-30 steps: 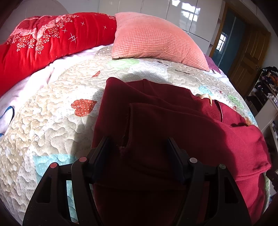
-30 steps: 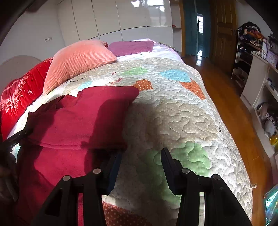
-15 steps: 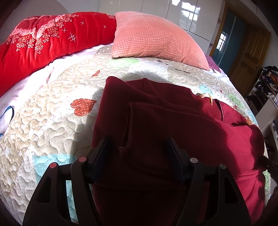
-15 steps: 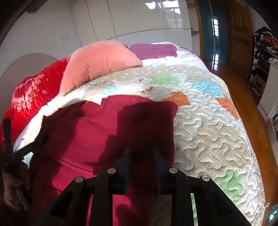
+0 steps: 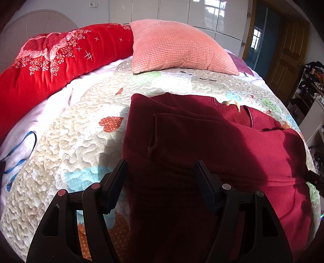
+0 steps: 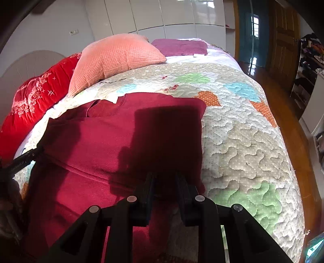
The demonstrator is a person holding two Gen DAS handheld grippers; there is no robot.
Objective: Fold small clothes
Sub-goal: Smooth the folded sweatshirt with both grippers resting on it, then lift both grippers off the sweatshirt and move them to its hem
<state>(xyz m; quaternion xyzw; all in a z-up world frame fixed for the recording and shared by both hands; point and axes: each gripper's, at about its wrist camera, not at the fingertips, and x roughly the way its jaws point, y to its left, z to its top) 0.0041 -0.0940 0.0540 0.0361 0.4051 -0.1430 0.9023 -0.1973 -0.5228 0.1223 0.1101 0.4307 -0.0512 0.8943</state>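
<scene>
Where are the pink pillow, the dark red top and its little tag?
pink pillow point(image 5: 178, 46), left wrist view, middle of its front.
dark red top point(image 6: 105, 141), right wrist view, folded body.
tag point(image 5: 232, 103), left wrist view, at the neckline.

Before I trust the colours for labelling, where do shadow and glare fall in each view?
Left wrist view: the near half of the maroon garment is in deep shadow, with glare on the glossy wardrobe doors. Right wrist view: a blocky dark shadow crosses the garment ahead of the right gripper; the wooden floor reflects light.
</scene>
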